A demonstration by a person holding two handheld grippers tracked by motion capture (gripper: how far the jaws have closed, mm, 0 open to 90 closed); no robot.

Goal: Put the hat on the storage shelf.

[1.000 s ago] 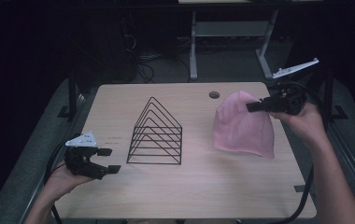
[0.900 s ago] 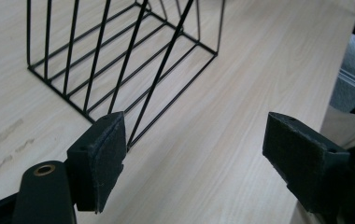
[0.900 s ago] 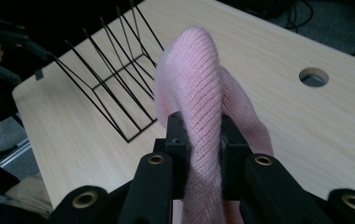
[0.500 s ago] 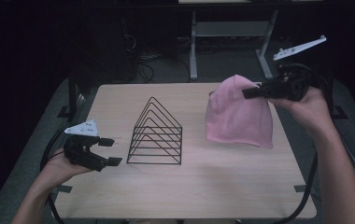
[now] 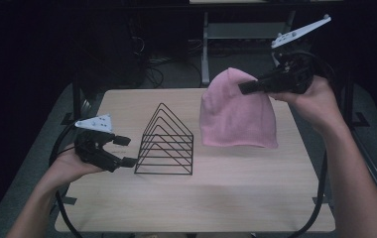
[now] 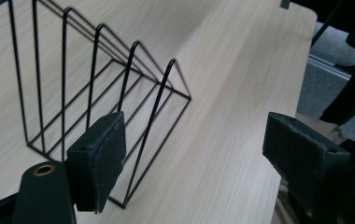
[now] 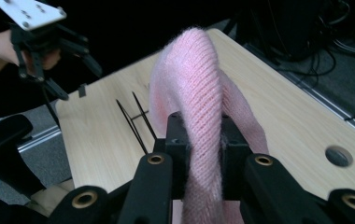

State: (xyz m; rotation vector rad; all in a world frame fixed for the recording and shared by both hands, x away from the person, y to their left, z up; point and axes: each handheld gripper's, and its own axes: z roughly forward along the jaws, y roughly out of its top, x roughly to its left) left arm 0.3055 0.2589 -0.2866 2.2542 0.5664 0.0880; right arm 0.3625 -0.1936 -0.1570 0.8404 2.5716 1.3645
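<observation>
Beanie (image 5: 237, 115) pinched in right gripper (image 5: 248, 88) jaws (apparently airborne); left gripper (image 5: 125, 151) jaws agape.

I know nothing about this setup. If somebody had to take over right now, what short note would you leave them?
Right gripper: shut on the pink knit hat, held up by its top, hanging above the table.
Left gripper: open, holding nothing, beside the black wire rack.
Done: hat picked up.
Left: probably draping the hat over the rack, which stands bare; the left gripper could steady it.
</observation>
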